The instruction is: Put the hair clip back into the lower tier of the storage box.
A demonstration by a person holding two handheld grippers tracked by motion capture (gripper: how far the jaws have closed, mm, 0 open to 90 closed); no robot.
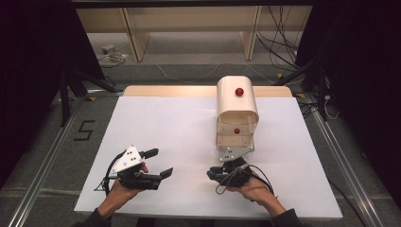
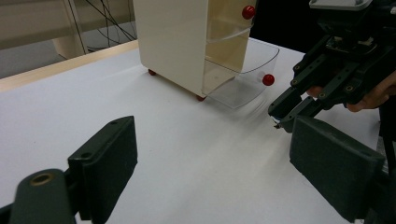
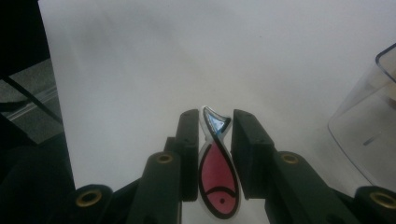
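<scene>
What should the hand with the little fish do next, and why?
Probably carry the fish a little forward, over the open clear drawer. The right gripper is shut on it, and that pulled-out bottom drawer of the cream cabinet looks bare.

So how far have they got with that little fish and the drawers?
Done: the lower clear drawer of the cream cabinet is pulled out, and the right gripper has its jaws shut on a small red fish. In hand: the fish is held above the white table, just beside the drawer. Left: probably dropping it in and pushing the drawer shut. The left gripper waits open, holding nothing.
</scene>
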